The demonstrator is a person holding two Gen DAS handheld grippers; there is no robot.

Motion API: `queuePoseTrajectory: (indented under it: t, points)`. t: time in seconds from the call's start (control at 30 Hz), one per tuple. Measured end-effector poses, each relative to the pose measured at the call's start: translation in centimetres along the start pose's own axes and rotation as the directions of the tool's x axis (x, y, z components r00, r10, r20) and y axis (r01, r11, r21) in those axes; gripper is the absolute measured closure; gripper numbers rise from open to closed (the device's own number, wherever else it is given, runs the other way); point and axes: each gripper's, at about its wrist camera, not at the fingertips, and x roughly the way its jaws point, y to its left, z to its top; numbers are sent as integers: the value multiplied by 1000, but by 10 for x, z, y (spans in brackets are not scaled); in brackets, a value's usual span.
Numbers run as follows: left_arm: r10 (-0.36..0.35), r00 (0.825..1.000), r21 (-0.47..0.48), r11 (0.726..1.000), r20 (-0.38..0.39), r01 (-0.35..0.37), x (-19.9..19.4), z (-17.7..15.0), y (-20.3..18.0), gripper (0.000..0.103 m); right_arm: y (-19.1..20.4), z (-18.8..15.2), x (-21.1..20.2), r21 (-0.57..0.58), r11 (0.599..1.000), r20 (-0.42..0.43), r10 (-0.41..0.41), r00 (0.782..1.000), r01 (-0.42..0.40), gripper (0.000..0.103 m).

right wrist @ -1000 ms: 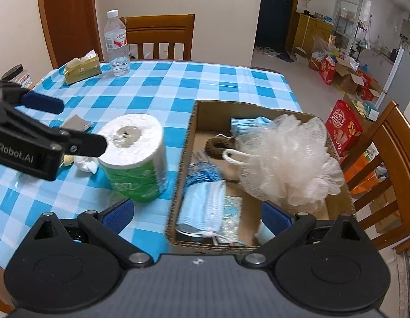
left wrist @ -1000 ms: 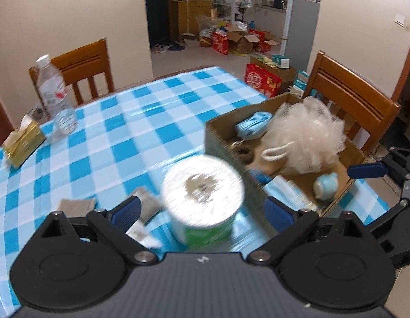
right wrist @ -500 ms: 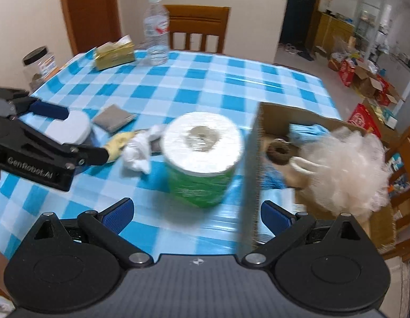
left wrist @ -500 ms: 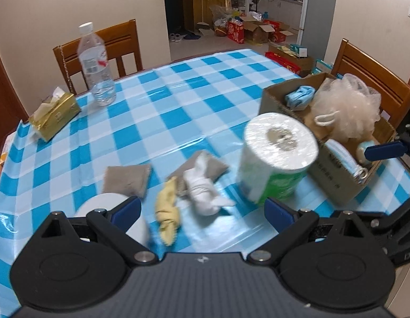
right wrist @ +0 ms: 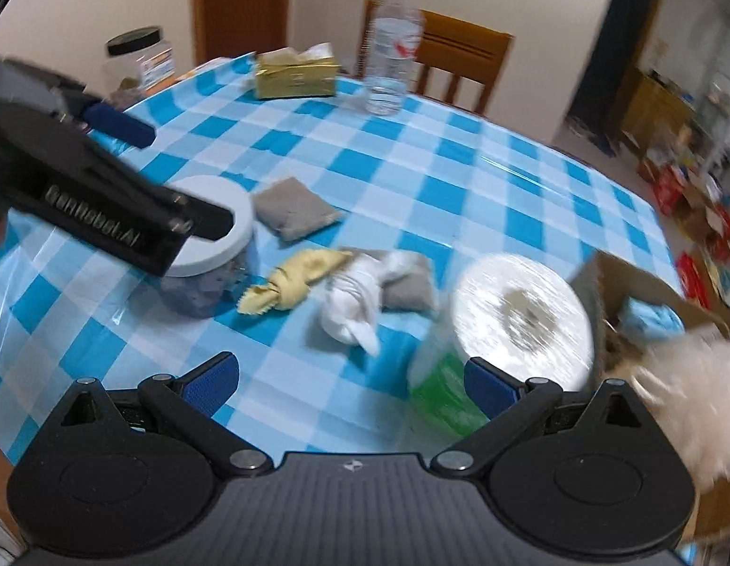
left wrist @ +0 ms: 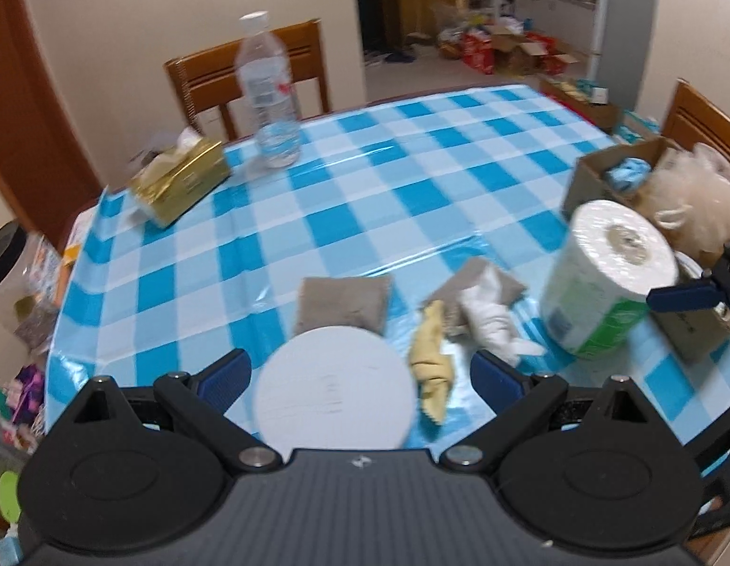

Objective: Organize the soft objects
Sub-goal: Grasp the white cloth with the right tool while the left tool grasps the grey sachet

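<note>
A yellow cloth, a knotted white cloth and two grey pouches lie on the blue checked table. A paper roll stands beside the cardboard box that holds a cream mesh sponge and blue items. My left gripper is open, its jaws either side of a white-lidded jar. My right gripper is open and empty, just short of the white cloth.
A water bottle and a gold tissue pack stand at the far side. A black-lidded jar sits past the left edge. Wooden chairs surround the table.
Both grippers have swung left, away from the box. The jar now sits between the left jaws, and the right view now faces the cloths. Both stayed open.
</note>
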Motion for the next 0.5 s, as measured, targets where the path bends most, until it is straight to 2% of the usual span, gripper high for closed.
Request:
queuePoseTrajectory:
  t: [0.23,0.5]
  points:
    - [42,999,-19,999,-33,-42,12,7,19,4,13,13,28,-58,998,-10,28,1000,-28,1]
    - [43,997,-29,999,-56,-45,39,22,34,4,26,23,57,-159,987,-21,14,1000,-17,6]
